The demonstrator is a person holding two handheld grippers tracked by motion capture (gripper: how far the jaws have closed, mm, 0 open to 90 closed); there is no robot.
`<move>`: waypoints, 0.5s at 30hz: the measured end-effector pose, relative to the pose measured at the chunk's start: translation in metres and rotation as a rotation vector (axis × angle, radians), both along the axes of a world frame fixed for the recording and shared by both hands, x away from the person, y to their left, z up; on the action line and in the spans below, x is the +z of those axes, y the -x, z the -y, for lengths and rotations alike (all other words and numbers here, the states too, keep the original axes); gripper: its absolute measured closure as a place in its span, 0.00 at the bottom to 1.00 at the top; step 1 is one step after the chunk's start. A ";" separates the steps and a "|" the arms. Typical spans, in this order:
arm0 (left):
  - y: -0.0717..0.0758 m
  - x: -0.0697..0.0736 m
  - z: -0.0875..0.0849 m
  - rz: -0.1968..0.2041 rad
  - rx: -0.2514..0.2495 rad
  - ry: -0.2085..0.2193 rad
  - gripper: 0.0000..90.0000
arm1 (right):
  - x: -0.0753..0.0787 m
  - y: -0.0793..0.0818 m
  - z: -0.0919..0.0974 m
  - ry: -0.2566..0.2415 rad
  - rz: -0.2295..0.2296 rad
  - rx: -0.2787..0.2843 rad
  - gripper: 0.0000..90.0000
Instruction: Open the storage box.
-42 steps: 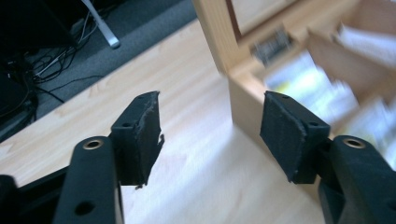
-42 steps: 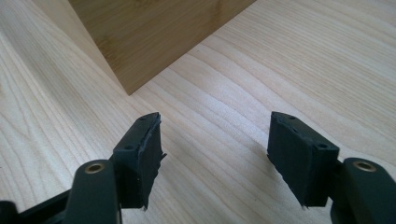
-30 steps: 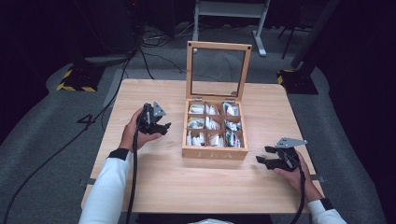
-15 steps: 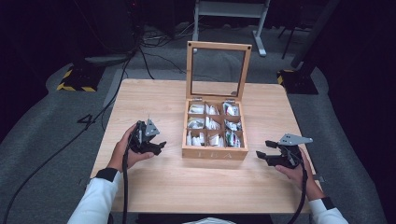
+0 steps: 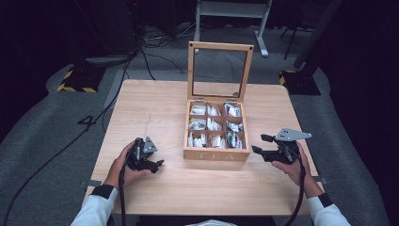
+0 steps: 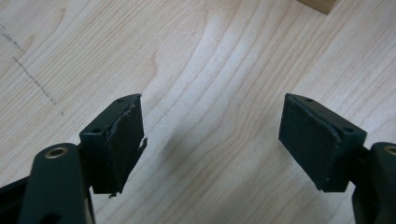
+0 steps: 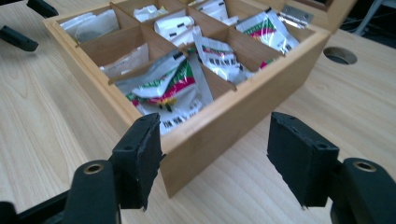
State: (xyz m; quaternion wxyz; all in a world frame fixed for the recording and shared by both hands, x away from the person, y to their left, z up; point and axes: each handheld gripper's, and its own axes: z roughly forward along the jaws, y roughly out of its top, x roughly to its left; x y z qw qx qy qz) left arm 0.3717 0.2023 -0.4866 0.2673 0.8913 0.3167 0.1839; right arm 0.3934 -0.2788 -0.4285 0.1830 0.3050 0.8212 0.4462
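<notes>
A wooden tea box (image 5: pixel 216 154) stands mid-table with its glass lid (image 5: pixel 220 45) raised upright at the back. Its compartments hold tea bags (image 5: pixel 214 125). My left gripper (image 5: pixel 153 165) rests low over the table left of the box. Its jaws have just been opening, and between them lies nothing but bare wood (image 6: pixel 212 107). My right gripper (image 5: pixel 261 143) hovers open to the right of the box, pointing at its near right corner. In the right gripper view the box wall (image 7: pixel 224 126) and green-and-white tea bags (image 7: pixel 173 88) lie just past the open right gripper (image 7: pixel 215 119).
The light wood table (image 5: pixel 155 108) has free surface left, right and in front of the box. A round hole (image 7: pixel 340 55) sits in the tabletop past the box. Cables and yellow-and-black striped stand bases (image 5: pixel 75 81) lie on the grey floor behind.
My left hand has come back from beside the box toward the near edge and sunk to the table, its jaws wider. My right gripper has risen a little.
</notes>
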 end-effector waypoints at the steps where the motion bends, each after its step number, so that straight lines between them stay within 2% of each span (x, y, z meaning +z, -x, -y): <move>1: 0.002 -0.001 -0.001 -0.003 -0.004 0.000 0.25 | 0.001 -0.001 -0.004 0.002 0.003 0.003 0.39; 3: 0.004 -0.001 -0.003 -0.028 0.009 0.024 0.25 | 0.003 -0.005 -0.011 -0.003 0.005 0.013 0.39; 6: 0.012 -0.003 -0.004 -0.011 0.001 0.025 0.26 | 0.004 -0.008 -0.021 -0.001 0.002 0.028 0.39; 9: 0.018 -0.005 -0.006 -0.012 -0.006 0.056 0.26 | 0.003 -0.012 -0.032 0.020 0.000 0.036 0.40; 11: 0.020 -0.006 -0.007 -0.028 -0.001 0.077 0.26 | 0.002 -0.015 -0.036 0.025 -0.007 0.035 0.40; 13: 0.024 -0.007 -0.008 -0.011 0.005 0.087 0.26 | 0.002 -0.016 -0.037 0.029 -0.011 0.032 0.39; 15: 0.026 -0.009 -0.010 -0.017 0.004 0.110 0.26 | 0.001 -0.017 -0.040 0.034 -0.013 0.035 0.39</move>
